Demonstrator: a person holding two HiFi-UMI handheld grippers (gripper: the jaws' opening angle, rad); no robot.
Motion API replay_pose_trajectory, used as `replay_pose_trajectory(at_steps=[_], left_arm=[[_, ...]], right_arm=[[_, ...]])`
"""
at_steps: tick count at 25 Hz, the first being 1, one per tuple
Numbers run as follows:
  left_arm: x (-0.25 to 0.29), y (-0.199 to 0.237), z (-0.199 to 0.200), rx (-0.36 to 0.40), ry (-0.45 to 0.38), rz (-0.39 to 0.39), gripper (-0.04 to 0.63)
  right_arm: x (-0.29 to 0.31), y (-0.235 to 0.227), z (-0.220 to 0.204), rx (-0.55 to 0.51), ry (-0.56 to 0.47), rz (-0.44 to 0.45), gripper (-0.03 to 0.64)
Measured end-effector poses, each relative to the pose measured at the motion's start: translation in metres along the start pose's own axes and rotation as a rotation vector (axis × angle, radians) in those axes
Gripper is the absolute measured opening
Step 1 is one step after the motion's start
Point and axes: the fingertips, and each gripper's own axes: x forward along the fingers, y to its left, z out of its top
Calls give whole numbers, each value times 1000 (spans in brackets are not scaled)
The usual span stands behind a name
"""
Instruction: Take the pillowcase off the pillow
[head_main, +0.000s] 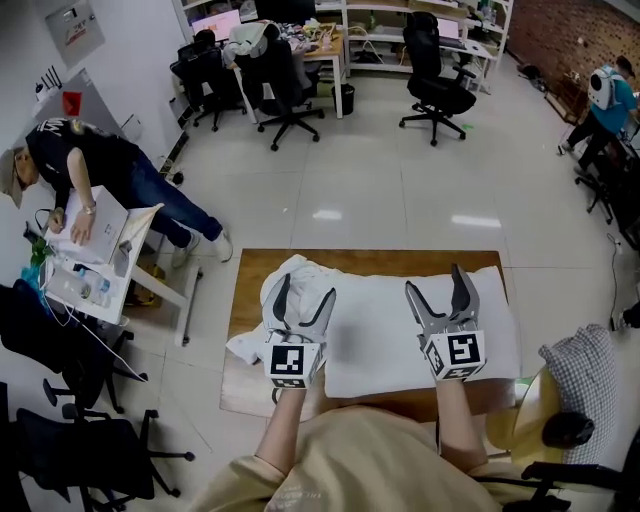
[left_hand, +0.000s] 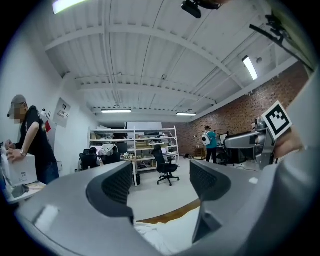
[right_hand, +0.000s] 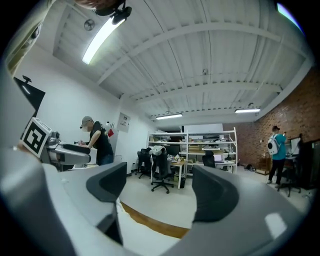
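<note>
A white pillow (head_main: 385, 340) lies across a wooden table (head_main: 370, 260) in the head view. White pillowcase cloth (head_main: 268, 292) is bunched up at the pillow's left end, with one corner hanging toward the table's front left. My left gripper (head_main: 304, 290) hovers over that bunched cloth, open, with nothing between its fingers. Above the pillow's right half my right gripper (head_main: 437, 282) is open and empty too. In the left gripper view the left gripper (left_hand: 162, 182) points out over the room, with white cloth (left_hand: 165, 235) low in the picture. The right gripper (right_hand: 160, 187) shows the same in its own view, above the pillow (right_hand: 135, 235).
A person (head_main: 80, 170) bends over a small side table at the left. Black office chairs (head_main: 80, 440) stand at the lower left and more by the desks at the back (head_main: 285, 70). A checked cushion (head_main: 585, 370) rests at the right, beside the table.
</note>
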Motion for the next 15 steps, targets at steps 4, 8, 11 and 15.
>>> replay_pose_trajectory(at_steps=[4,8,11,15], left_arm=[[-1,2,8,-39,-4,8,353],[-5,9,9,-36,-7,20,342],[-7,10,13,43,-25,13,342],[-11,5,15,55,-46,-10,342]], right_arm=[[0,4,-1,3,9,-1,399],[3,12,1,-4,1,13,399],[6,19,-3,-1,7,25,397],[6,29,-21,7,37,39,397]])
